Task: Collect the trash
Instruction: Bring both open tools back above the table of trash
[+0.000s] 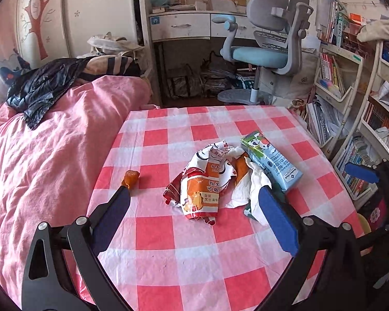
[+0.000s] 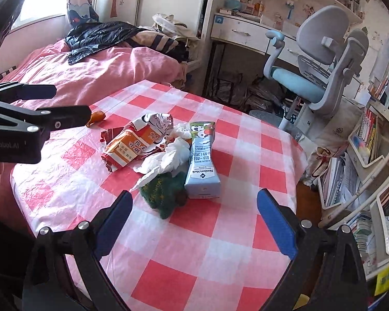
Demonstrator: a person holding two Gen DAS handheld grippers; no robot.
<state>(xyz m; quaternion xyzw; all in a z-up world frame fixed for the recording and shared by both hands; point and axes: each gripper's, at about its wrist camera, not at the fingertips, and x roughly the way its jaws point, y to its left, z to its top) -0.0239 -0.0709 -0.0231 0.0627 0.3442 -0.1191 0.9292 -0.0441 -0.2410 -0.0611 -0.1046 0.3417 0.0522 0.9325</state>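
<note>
Crumpled trash (image 2: 166,155) lies just ahead of the right hand-held gripper (image 2: 194,204), jaws apart.

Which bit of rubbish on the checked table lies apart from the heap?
The small orange scrap, alone near the table's bed-side edge; the wrapper, tissue and milk carton bunch together.

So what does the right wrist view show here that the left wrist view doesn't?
Only the right wrist view: the green crumpled wrapper in full, beside the milk carton, and a bright window. Only the left wrist view: the wheeled shelf cart at far right. Both share the checked tablecloth, orange snack bag, white tissue, orange peel, and open, empty jaws on each gripper.
</note>
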